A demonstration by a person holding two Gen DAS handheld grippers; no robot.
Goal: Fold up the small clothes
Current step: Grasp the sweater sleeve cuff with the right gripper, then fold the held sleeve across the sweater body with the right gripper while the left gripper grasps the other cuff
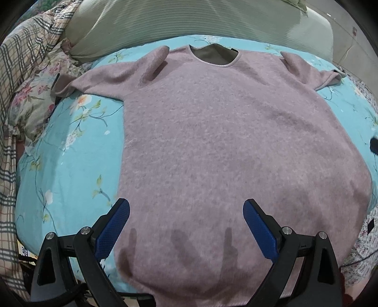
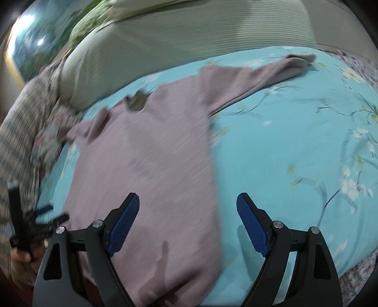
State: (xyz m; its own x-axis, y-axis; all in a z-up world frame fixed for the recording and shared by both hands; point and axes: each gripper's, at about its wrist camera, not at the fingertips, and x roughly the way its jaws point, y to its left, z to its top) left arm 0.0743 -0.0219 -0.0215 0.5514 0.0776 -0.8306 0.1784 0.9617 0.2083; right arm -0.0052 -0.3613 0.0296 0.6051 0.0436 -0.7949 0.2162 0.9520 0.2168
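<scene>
Both the left gripper (image 1: 186, 212) and right gripper (image 2: 187, 207) gape empty above the apparently flat mauve sweater (image 1: 224, 141).

A bed fills most of both views, covered by a turquoise sheet (image 1: 70, 165) printed with pale blossoms and thin branches. Behind it lies a long, ribbed, grey-green bolster pillow (image 1: 189, 21), stretching across the head of the bed. To the left a plaid blanket (image 1: 21, 59) in beige with dark lines is bunched up, and beside it sits a floral cushion (image 1: 30, 104) with pink roses (slightly crumpled). In the blurred right wrist view, a bright patch of light (image 2: 28, 23) glares in the upper left corner. A second floral fabric (image 2: 361, 271) edges the bed's lower right.
</scene>
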